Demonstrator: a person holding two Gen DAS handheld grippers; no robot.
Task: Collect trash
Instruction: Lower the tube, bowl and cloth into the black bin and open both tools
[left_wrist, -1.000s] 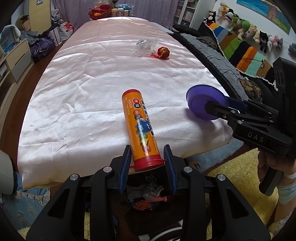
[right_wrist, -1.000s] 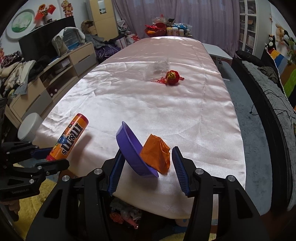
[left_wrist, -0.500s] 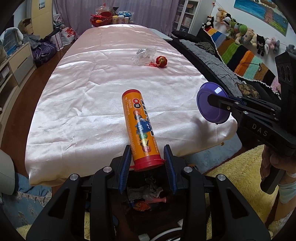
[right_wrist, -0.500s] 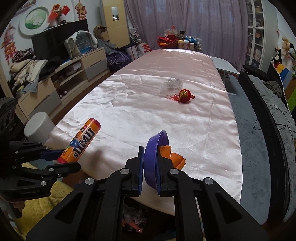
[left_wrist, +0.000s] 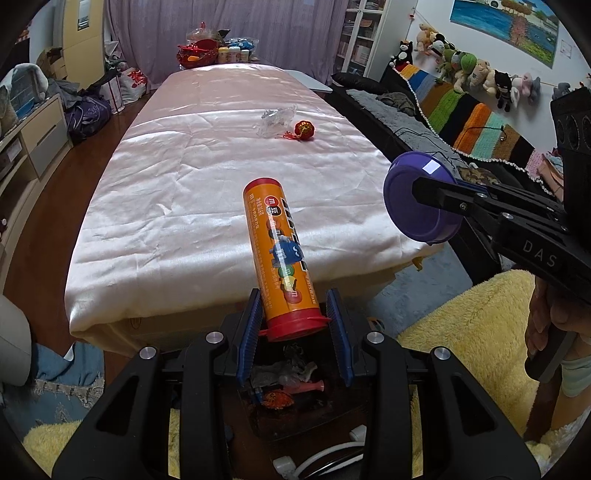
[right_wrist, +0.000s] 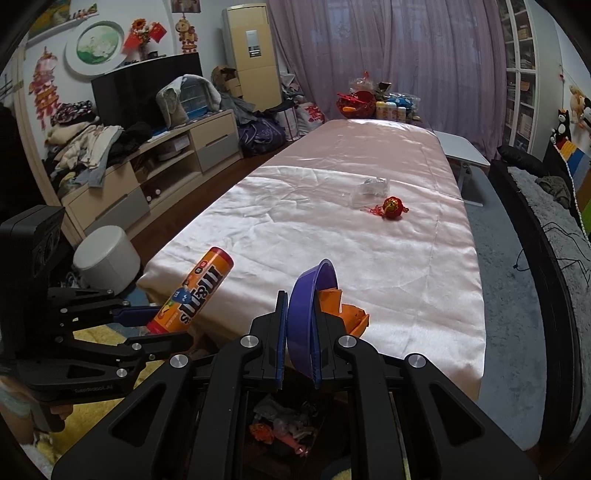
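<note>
My left gripper is shut on the red-capped end of an orange candy tube, which is tilted up over the table's near edge. My right gripper is shut on the wall of a purple bowl held on edge, with crumpled orange paper inside it. The left wrist view shows the bowl raised at the right. A dark bin with trash in it sits on the floor below both grippers. A clear plastic wrapper and a red ornament lie farther up the table.
A long table under a pink satin cloth runs away from me. A white stool stands at its left corner and a yellow fluffy rug lies at the right. A dark sofa lines the right side. A red basket sits at the far end.
The right jaws closed on the bowl's wall and lifted it, with the orange paper, off the cloth. Both grippers rose and drew back from the table; the tube stayed gripped.
</note>
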